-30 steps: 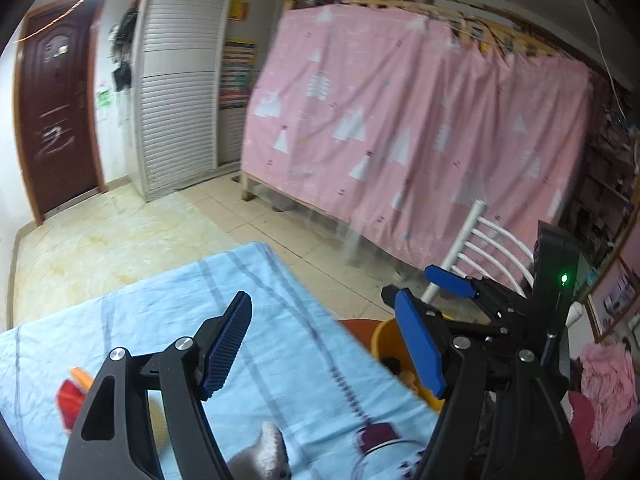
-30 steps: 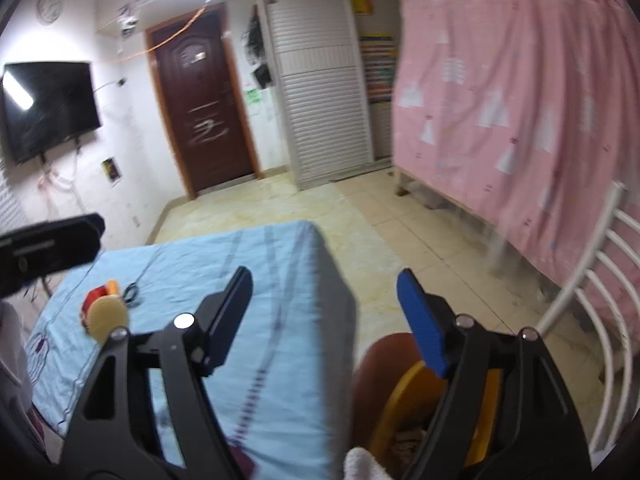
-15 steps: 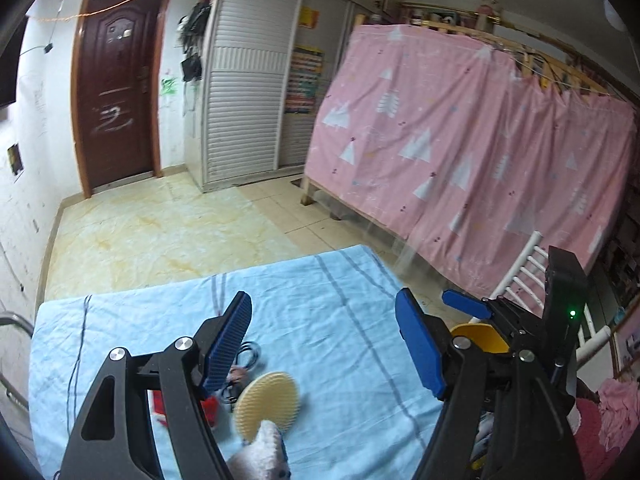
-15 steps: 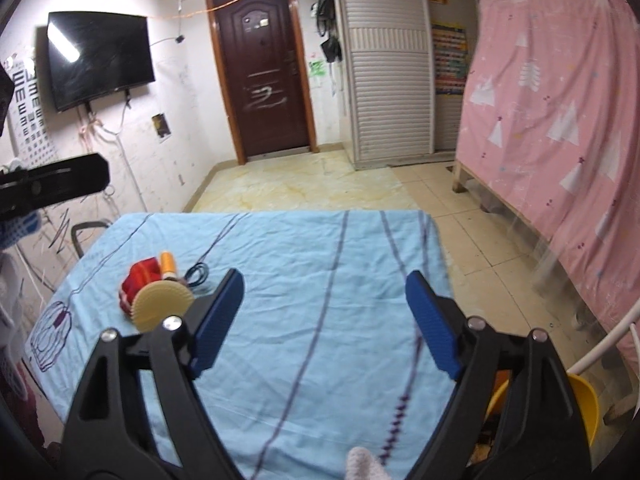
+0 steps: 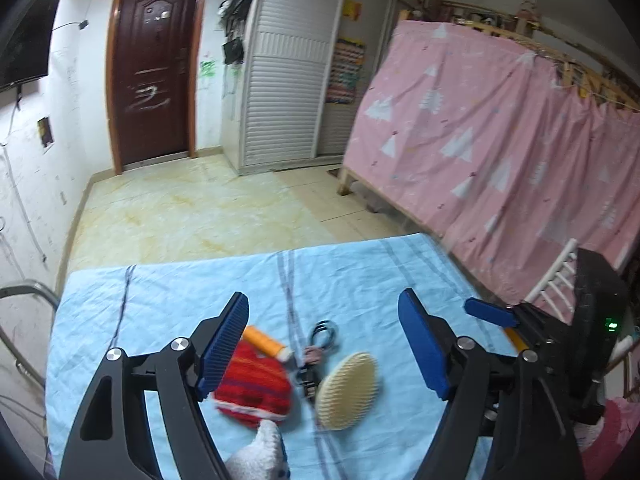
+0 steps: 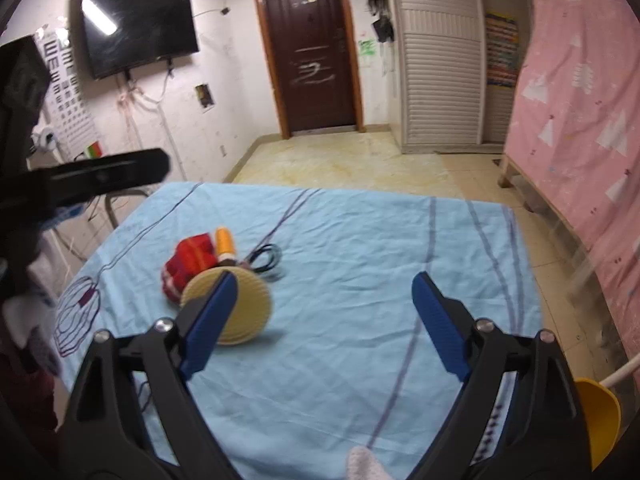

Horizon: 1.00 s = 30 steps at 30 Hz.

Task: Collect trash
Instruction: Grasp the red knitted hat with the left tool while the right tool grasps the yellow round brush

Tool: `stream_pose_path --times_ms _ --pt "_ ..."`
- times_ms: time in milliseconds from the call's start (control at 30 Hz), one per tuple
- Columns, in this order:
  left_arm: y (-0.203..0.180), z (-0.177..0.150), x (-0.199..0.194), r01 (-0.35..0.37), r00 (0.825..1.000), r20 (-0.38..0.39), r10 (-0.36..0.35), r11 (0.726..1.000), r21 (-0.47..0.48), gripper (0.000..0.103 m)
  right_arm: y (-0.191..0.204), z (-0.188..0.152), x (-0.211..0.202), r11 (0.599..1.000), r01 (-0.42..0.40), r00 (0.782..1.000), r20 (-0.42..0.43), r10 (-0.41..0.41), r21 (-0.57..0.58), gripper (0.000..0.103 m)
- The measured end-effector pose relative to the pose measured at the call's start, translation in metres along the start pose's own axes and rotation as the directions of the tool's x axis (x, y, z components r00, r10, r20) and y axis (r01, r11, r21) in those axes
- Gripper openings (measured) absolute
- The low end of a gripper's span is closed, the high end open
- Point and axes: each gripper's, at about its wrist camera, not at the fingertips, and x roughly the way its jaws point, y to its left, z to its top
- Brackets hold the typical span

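Much of the small heap on the table (image 6: 360,240) is soft with blur: a red knitted piece (image 5: 252,388), an orange tube with a pale cap (image 5: 266,341), a coil of black cable (image 5: 326,330) and a round cream brush-like disc (image 5: 347,390) lie touching or just beside one another on the light blue sheet, and what small dark thing sits between the cable and the disc cannot be made out. In the right wrist view the disc is partly covered by one blue pad, and the red piece is half hidden behind the disc. A yellow bin (image 6: 598,420) shows only as a slice at the lower right edge, off the table's side, and its contents are out of sight. The left gripper (image 5: 322,340) hangs over the heap with its jaws wide apart and nothing between them; the red piece lies just under its left pad. The right gripper (image 6: 320,320) is likewise spread wide and empty, above bare sheet to the right of the heap. A white gloved fingertip pokes in at the bottom of each view.
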Motion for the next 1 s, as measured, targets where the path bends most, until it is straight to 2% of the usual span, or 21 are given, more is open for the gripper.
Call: stream_pose_path --times_ms 200,433,767,1000 --pt "0.026 -0.012 0.014 -0.061 0.997 -0.043 0.060 0.998 -0.031 0.071 0.024 0.000 0.015 0.998 -0.045 0.998 -0.036 0.044 -0.050 0.089" --pt "0.045 -0.027 0.030 -0.099 0.991 -0.093 0.094 0.994 -0.048 0.072 0.045 0.001 0.028 0.992 -0.087 0.994 -0.073 0.080 -0.092 0.092" --pt "0.059 -0.049 0.064 -0.115 0.980 -0.173 0.103 0.991 -0.064 0.074 0.065 -0.003 0.052 0.984 -0.124 0.985 -0.138 0.106 -0.125 0.093" --pt "0.062 -0.058 0.081 -0.110 0.973 -0.212 0.094 0.992 -0.065 0.075 0.071 -0.005 0.068 0.984 -0.123 0.977 -0.191 0.096 -0.132 0.093"
